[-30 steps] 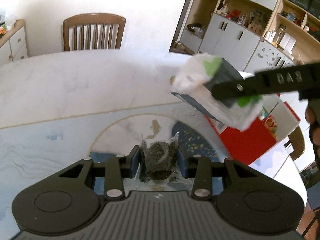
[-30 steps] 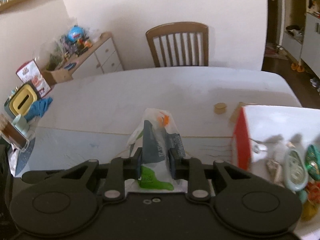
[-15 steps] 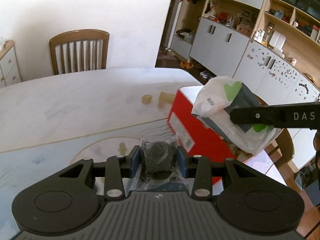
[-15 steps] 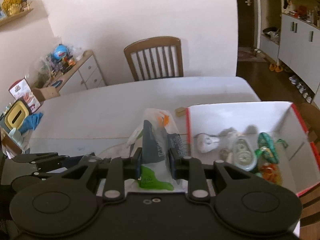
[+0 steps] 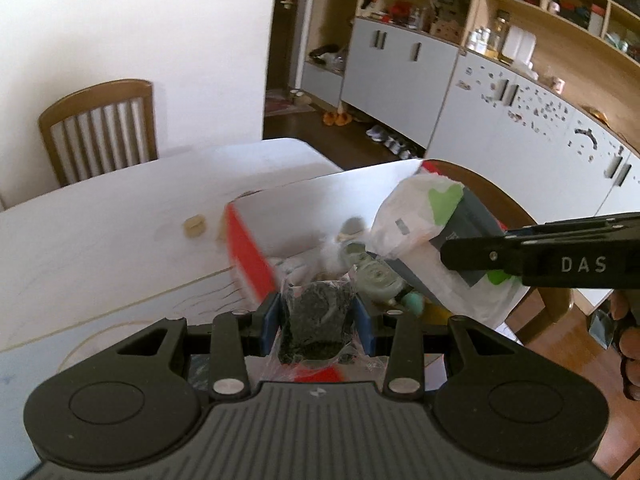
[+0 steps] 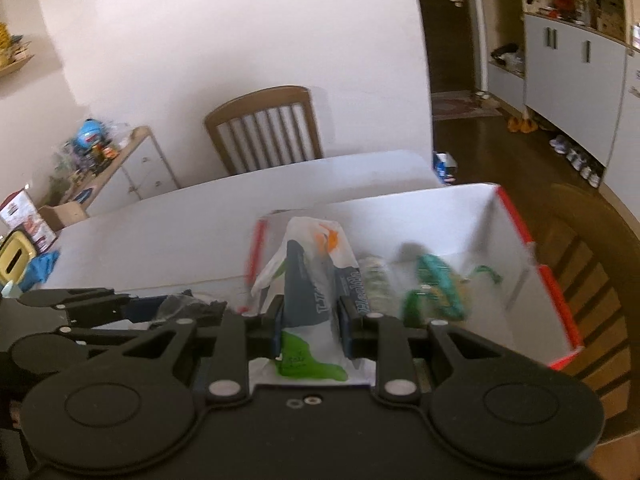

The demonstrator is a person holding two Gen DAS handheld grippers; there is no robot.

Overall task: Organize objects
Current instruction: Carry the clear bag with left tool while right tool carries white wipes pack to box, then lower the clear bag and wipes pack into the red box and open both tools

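My left gripper (image 5: pixel 316 320) is shut on a clear packet of dark dried leaves (image 5: pixel 316 322), held at the near left rim of a red cardboard box with a white inside (image 5: pixel 248 256). My right gripper (image 6: pixel 310 320) is shut on a white plastic bag with a blue carton inside (image 6: pixel 314 280), held over the same box (image 6: pixel 520 236). In the left wrist view the right gripper (image 5: pixel 472 258) and its bag (image 5: pixel 420 220) hang over the box from the right. In the right wrist view the left gripper (image 6: pixel 188 306) is at the left.
The box holds several small items, among them a round tape dispenser (image 5: pixel 374 276) and green toys (image 6: pixel 436 284). A small tan cap (image 5: pixel 195 226) lies on the white table (image 5: pixel 100 232). Wooden chairs stand behind (image 6: pixel 266 128) and to the right (image 6: pixel 580 256).
Both grippers have moved right, from over the table to over the red box, each still holding its item. The box inside now fills the right wrist view.
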